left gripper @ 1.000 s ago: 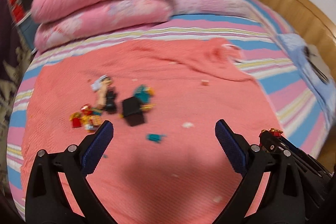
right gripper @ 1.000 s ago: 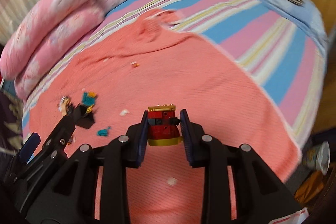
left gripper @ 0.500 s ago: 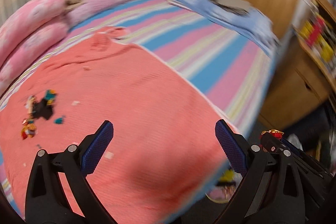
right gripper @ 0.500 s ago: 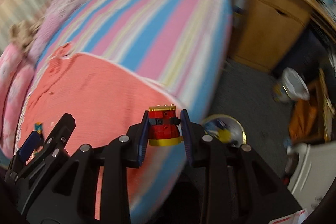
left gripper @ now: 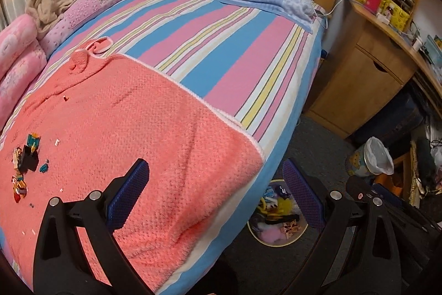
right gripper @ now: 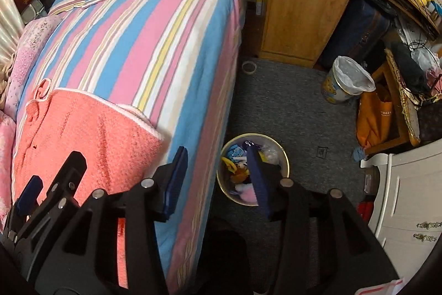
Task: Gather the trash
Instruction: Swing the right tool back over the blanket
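My right gripper [right gripper: 216, 179] is open with nothing between its fingers, held over the bed's edge and a round yellow-rimmed bin [right gripper: 286, 156] on the floor. The bin holds mixed colourful bits. From the left wrist the same bin [left gripper: 276, 244] shows below the bed's corner. My left gripper [left gripper: 215, 170] is open and empty above the coral blanket [left gripper: 143, 123]. A scatter of small toy-brick pieces [left gripper: 26, 156] lies on that blanket at the far left.
The striped bed [right gripper: 143, 26] fills the left side. A second bin with a white liner [right gripper: 349, 73] stands on the grey carpet by a wooden cabinet [right gripper: 301, 10]. An orange bag [right gripper: 373, 118] and a white drawer unit [right gripper: 408, 198] stand to the right.
Both grippers swung right from the blanket to the bed's edge. The right gripper, shut on a red and yellow brick piece before, now stands open without it.
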Demonstrator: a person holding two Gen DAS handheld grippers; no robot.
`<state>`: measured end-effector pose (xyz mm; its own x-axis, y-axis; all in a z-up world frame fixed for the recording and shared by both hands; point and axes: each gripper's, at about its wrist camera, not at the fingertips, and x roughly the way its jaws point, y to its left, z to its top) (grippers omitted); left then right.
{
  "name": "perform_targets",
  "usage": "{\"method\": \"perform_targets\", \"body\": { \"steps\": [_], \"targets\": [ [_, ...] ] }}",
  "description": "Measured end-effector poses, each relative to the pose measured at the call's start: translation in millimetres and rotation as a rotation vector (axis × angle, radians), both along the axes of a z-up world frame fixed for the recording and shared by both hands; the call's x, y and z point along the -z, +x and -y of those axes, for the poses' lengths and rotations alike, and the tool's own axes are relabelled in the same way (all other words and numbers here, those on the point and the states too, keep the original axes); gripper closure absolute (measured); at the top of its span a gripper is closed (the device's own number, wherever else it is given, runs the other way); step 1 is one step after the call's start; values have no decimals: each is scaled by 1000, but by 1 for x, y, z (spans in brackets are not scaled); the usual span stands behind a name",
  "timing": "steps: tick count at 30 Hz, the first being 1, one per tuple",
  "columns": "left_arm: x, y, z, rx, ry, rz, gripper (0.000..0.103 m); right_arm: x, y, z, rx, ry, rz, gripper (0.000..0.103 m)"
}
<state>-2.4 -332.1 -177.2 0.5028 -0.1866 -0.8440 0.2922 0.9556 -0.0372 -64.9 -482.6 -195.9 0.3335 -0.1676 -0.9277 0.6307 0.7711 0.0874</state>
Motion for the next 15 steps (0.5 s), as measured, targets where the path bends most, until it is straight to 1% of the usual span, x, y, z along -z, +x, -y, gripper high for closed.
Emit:
{"method": "perform_targets", "body": {
  "steps": [4, 7, 10, 13, 14, 15],
  "targets": [
    [-9, 11, -26, -65, -9, 19, 8, -8, 17, -20, -57, -3, 22, 60],
    [-15, 21, -63, -155, -12, 32, 8, -14, 42, -50, -143, 5, 38, 60],
    [-21, 29, -119, -281, -4, 48, 8, -17, 70, -94, -257, 23, 50, 60],
    [-25, 32, -173, -401, 8, 60, 8, -19, 98, -155, -399, 43, 61, 60],
    [-27, 33, -198, -459, 12, 63, 8, -20, 104, -171, -435, 48, 62, 60],
    [-28, 32, -219, -506, 15, 66, 8, -20, 113, -195, -491, 55, 65, 60]
  ]
}}
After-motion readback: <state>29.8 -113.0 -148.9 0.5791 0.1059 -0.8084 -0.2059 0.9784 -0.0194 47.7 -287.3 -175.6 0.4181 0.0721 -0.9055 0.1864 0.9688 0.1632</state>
